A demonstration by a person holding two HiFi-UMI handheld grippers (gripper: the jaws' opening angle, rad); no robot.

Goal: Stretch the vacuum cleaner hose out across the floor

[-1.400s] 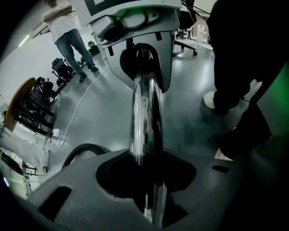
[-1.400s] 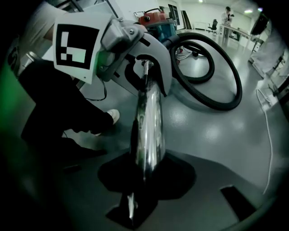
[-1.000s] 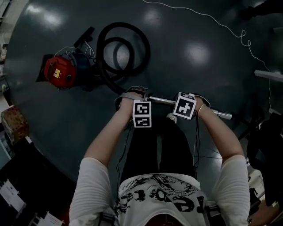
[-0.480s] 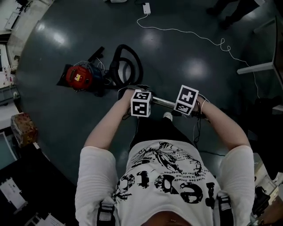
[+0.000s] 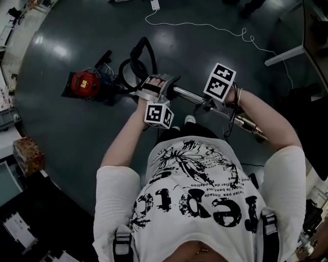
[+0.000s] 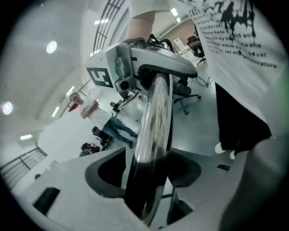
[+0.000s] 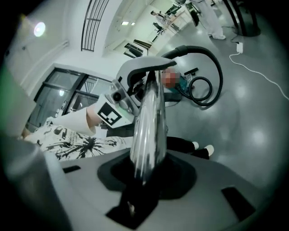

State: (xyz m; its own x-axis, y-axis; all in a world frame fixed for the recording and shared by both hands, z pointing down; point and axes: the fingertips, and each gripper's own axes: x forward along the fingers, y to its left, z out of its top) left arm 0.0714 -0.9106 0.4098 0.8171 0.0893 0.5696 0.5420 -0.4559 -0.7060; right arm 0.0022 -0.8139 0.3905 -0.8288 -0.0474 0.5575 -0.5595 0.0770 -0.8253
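Observation:
The red vacuum cleaner [image 5: 84, 84] sits on the dark floor at the left. Its black hose [image 5: 141, 59] rises in a narrow loop to the shiny metal wand [image 5: 189, 95], which is held up level in front of the person. My left gripper [image 5: 160, 84] is at the hose end of the wand. Its jaws have just been opening, and the wand [image 6: 153, 117] lies loosely between them, with a gap showing beside it. My right gripper [image 5: 214, 101] is shut on the wand [image 7: 149, 117] nearer its free end [image 5: 253, 130]. From the right gripper view the hose [image 7: 212, 67] curls beyond the left gripper.
A white cable [image 5: 205, 28] winds across the floor at the top to a plug strip [image 5: 155, 5]. A white bench edge [image 5: 284, 53] stands at the right and a cardboard box [image 5: 28, 153] at the left. A person [image 6: 113, 128] and an office chair [image 6: 185, 92] are further off.
Both grippers have lifted the wand higher and away from the floor. The left gripper has rolled, its cube now below. The flat hose coils have been drawn up into one narrow loop.

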